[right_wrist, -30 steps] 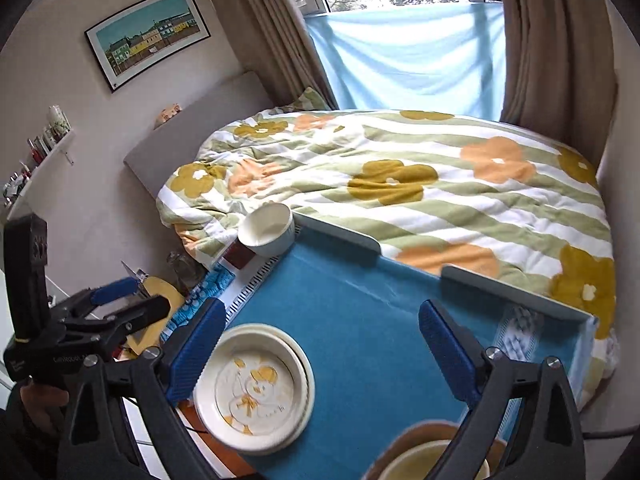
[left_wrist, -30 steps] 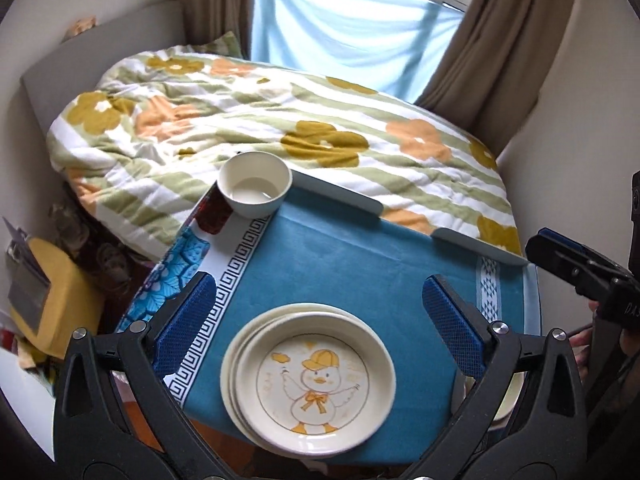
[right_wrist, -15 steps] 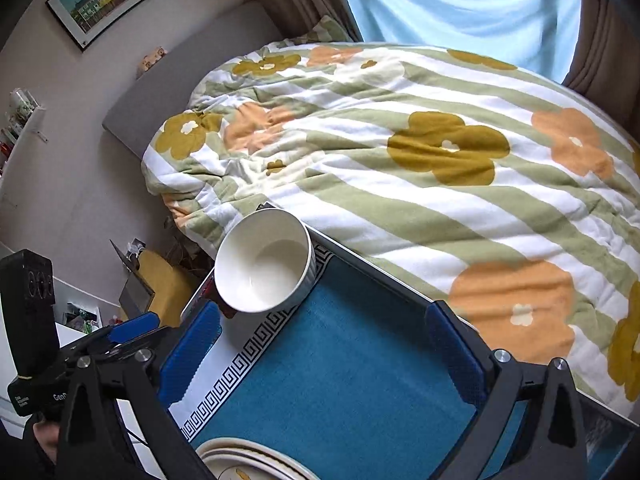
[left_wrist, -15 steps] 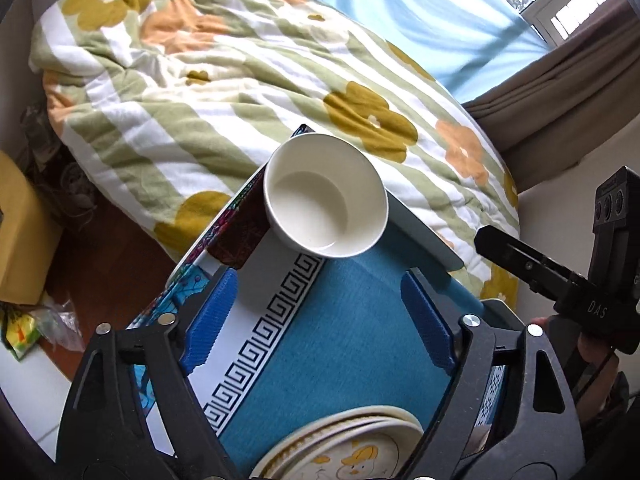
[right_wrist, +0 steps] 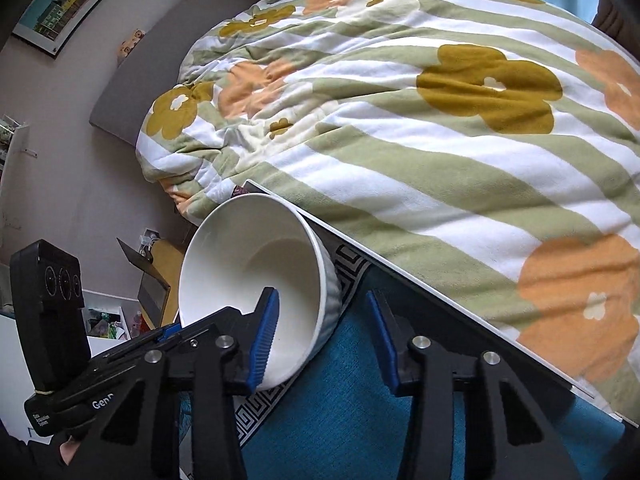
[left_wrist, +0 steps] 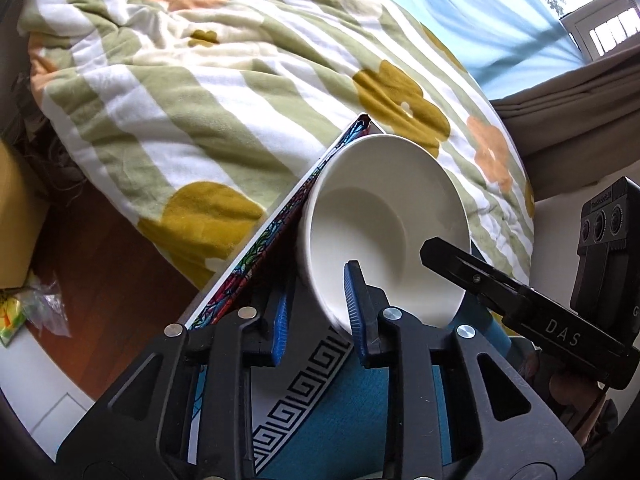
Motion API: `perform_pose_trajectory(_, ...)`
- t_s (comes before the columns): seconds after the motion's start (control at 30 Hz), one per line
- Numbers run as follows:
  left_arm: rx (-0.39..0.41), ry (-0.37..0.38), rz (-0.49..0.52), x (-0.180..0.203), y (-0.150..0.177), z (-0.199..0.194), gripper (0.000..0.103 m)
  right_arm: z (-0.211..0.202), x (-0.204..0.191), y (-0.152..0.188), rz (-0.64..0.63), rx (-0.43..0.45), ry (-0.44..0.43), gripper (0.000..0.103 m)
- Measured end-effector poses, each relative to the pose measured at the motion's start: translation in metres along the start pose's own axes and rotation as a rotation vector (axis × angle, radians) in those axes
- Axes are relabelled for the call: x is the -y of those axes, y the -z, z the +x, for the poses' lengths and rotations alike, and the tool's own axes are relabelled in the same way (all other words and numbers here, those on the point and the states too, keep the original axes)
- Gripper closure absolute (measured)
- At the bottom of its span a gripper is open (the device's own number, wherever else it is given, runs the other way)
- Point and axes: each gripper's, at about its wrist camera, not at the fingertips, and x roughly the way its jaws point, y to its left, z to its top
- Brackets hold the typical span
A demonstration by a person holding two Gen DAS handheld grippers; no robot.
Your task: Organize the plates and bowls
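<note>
A white bowl (left_wrist: 384, 220) stands at the far left corner of the table, on the patterned border of the blue cloth (left_wrist: 344, 408). My left gripper (left_wrist: 316, 308) is narrowed over the bowl's near wall, one blue pad inside, one outside. The bowl also shows in the right wrist view (right_wrist: 256, 272). My right gripper (right_wrist: 320, 332) straddles the bowl's right wall with its jaws partly open, left pad inside the bowl. The right gripper's black finger (left_wrist: 480, 276) reaches over the rim in the left wrist view. The plates are out of view.
A bed with a flowered striped duvet (right_wrist: 420, 120) lies just behind the table's raised back edge (right_wrist: 400, 272). Wooden floor (left_wrist: 100, 248) and a yellow box lie left of the table. The left gripper's body (right_wrist: 80, 368) sits at lower left in the right view.
Both grippers have moved forward from over the duck plates to the white bowl and narrowed their jaws around its wall. The plates have left both views.
</note>
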Motion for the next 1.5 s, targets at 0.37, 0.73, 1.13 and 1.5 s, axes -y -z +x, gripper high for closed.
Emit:
perform_pose_trajectory(0.37,0.031,-0.032,0.042,0.006,0.004,-0.007,0.082,0.002,-0.001,0.002,-0.009,0.008,0.011,0.087)
perform_pose_trajectory(0.73,0.153,-0.055,0.153,0.056,0.048,-0.079,0.082,-0.065,-0.015,0.039,-0.018,0.124,-0.027,0.087)
perform_pose_trajectory(1.13,0.188,0.027,0.320,0.156,0.192,-0.158,0.082,-0.211,-0.009,0.167,0.015,0.278,0.055,0.087)
perform_pose_trajectory(1.5,0.101,0.093,0.440,0.226,0.338,-0.171,0.082,-0.299,0.035,0.305,0.128,0.342,0.141,0.087)
